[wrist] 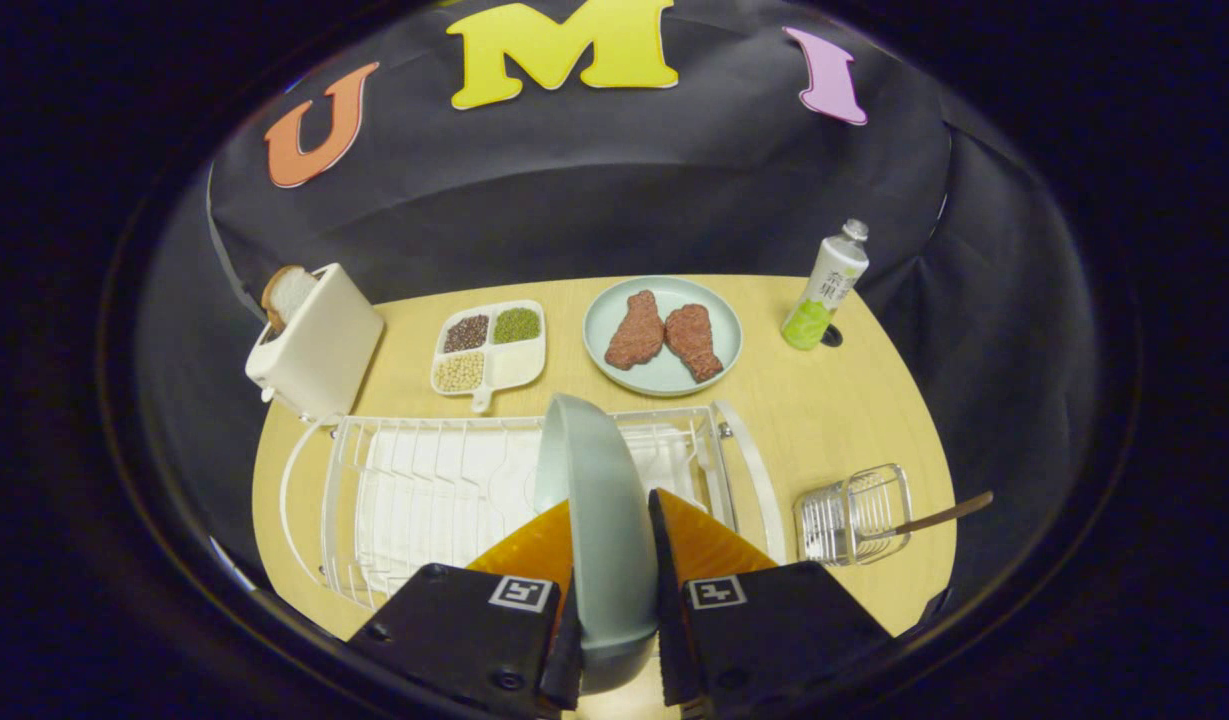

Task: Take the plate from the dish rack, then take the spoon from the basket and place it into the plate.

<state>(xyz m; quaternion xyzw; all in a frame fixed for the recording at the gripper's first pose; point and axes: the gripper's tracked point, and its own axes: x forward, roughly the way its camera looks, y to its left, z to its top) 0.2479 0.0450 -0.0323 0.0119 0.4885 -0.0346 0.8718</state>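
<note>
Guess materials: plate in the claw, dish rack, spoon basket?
Plate, clamped on edge between both fingers of the claw: likely glazed ceramic or melamine; smooth, grey-green, soft sheen, cannot tell which. Dish rack: white coated metal wire, judging by thin uniform rods and bent loops. Basket: bare or chromed metal wire, silvery glint; the spoon handle sticking out looks like brown wood.

Claw point(611, 530) clamps upright plate point(599, 500) above rack point(424, 490).
</note>
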